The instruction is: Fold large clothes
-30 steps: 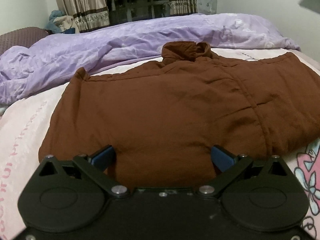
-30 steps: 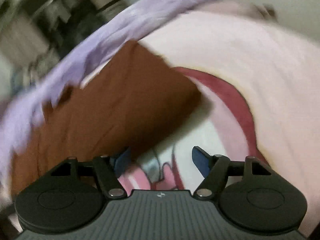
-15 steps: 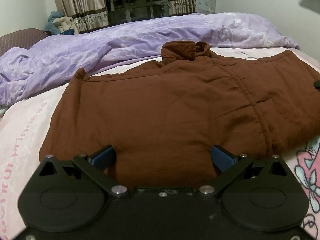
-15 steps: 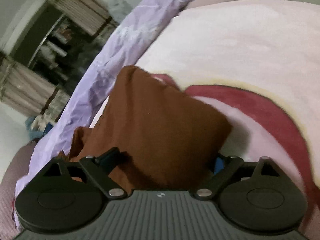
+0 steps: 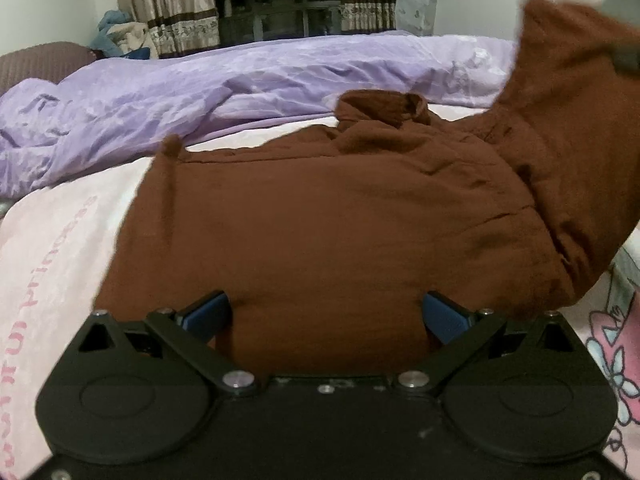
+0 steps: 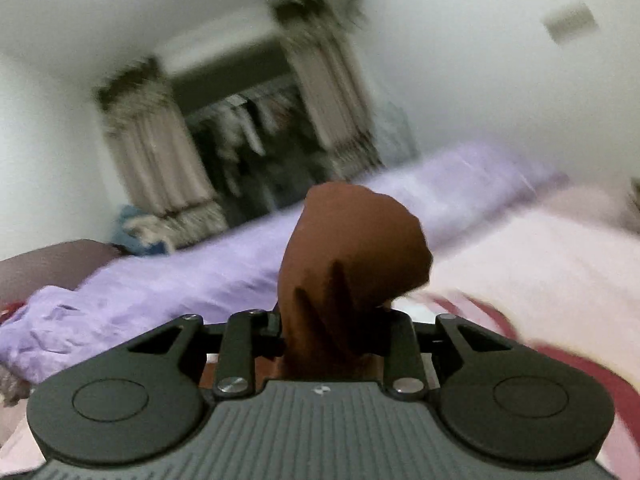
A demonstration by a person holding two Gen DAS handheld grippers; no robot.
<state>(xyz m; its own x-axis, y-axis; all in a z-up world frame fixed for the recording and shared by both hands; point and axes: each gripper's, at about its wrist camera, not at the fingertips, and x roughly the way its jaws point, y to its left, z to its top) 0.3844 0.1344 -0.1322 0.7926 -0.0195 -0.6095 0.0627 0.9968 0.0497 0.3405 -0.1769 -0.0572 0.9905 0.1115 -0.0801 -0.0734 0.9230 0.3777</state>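
From my left wrist camera, a brown jacket [image 5: 320, 216] lies spread flat on a pink printed bedsheet [image 5: 60, 232], its collar [image 5: 380, 106] pointing away from me toward a crumpled purple duvet [image 5: 200, 92] along the far side of the bed. My left gripper [image 5: 326, 314] sits low at the jacket's near hem with its blue-padded fingers [image 5: 206, 312] spread wide, the hem lying between them, gripped by neither. On the right, the jacket's sleeve [image 5: 568, 140] is raised up off the bed. Curtains [image 5: 168, 4] frame a dark closet beyond. From my right wrist camera, which is motion-blurred, my right gripper [image 6: 332, 336] is drawn in narrow and pinches a bunch of the brown sleeve [image 6: 352, 256], which stands up above the fingers, with the duvet [image 6: 160, 288] and the sheet [image 6: 540, 248] below.
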